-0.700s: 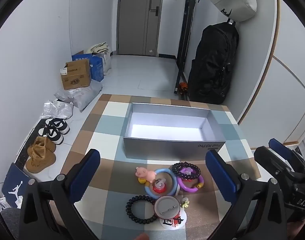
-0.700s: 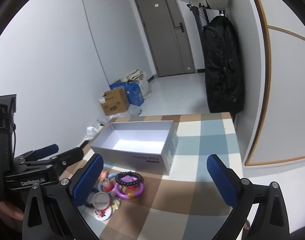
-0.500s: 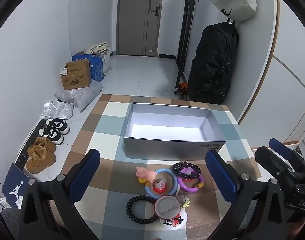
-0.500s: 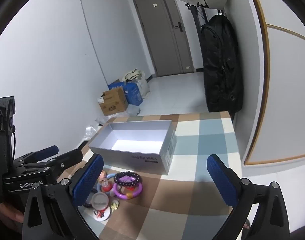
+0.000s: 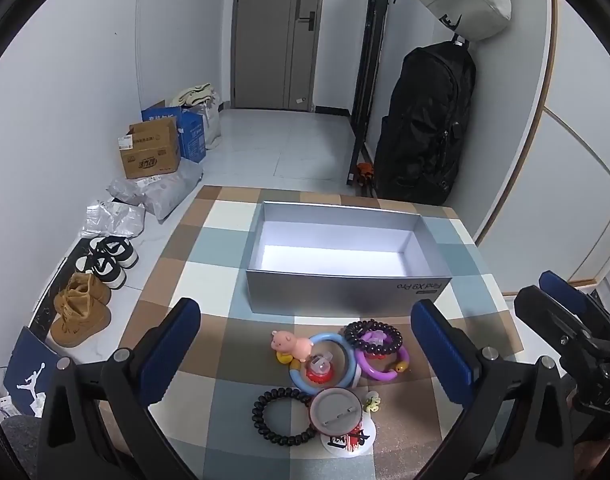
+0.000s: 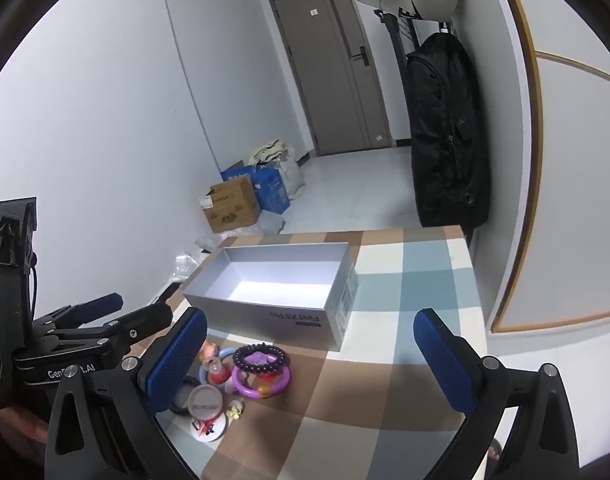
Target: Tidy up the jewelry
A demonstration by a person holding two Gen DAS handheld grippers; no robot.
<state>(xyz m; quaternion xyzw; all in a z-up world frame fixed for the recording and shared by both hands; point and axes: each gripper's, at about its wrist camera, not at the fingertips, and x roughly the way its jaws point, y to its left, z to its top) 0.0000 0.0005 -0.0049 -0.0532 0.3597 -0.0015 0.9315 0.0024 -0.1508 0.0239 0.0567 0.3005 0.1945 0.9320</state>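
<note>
- Left wrist view: the left gripper (image 5: 305,350) has its fingers spread wide and holds nothing. It hangs over a pile of bracelets (image 5: 371,338), rings (image 5: 325,362), a hair tie (image 5: 283,416) and a badge (image 5: 337,410). The open gray box (image 5: 347,292) stands just behind the pile, with nothing between them.
- Right wrist view: the right gripper (image 6: 311,362) is wide open and holds nothing. The pile (image 6: 261,364) lies to its left, by the box (image 6: 301,320).

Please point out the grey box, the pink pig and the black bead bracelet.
grey box (image 5: 345,294), left wrist view, on its front wall.
pink pig (image 5: 291,345), left wrist view, on its body.
black bead bracelet (image 6: 259,359), right wrist view, on its near beads.
</note>
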